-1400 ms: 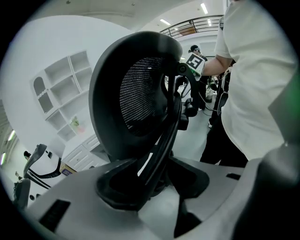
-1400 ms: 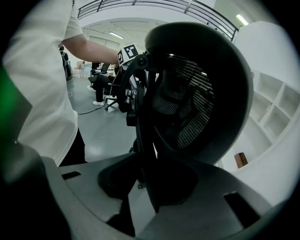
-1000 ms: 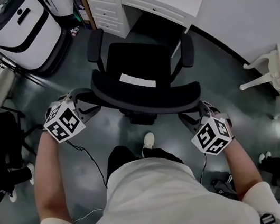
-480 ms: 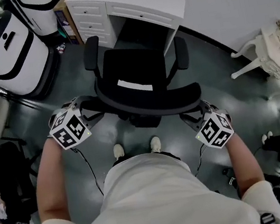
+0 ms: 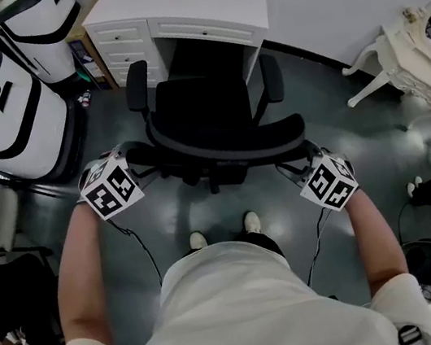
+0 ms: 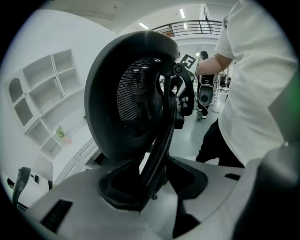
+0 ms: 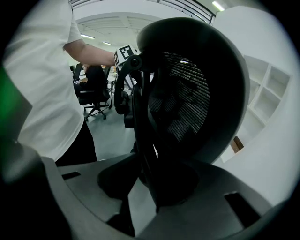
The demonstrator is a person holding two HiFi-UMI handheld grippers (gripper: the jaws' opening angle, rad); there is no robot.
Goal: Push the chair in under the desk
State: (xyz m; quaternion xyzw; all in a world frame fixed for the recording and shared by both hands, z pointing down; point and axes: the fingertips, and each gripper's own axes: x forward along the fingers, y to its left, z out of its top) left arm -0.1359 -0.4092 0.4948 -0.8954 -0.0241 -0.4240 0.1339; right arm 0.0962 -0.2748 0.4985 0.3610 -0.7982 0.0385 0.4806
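Black mesh office chair has rolled toward twelve o'clock, its seat now entering the kneehole of the white desk; left gripper and right gripper each clasp a backrest edge, so a short push likely remains.

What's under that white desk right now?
Under the desk is a dark knee gap, with drawers beside it. The chair has its seat front about at the opening. Deeper in is shadowed and covered by the desktop, so unseen.
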